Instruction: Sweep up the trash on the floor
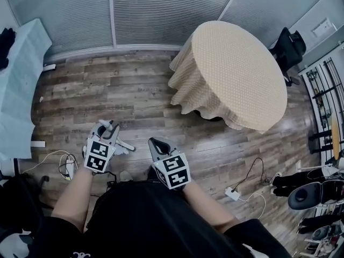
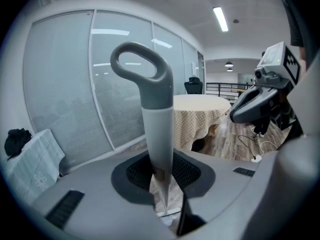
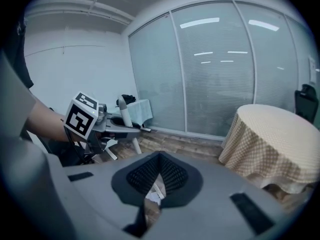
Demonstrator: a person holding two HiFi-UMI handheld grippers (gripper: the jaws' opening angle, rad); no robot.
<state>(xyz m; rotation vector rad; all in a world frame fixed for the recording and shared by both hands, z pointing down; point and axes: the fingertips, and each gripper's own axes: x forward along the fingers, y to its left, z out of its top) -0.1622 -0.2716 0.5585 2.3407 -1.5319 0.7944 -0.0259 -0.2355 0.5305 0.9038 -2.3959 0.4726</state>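
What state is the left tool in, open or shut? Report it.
Shut on the handle: the left tool has its jaws pressed against the grey shaft on both sides.

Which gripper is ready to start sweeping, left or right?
Left. The left gripper is shut on the grey loop-topped handle, so it can likely sweep at once; the right gripper has nothing between its jaws.
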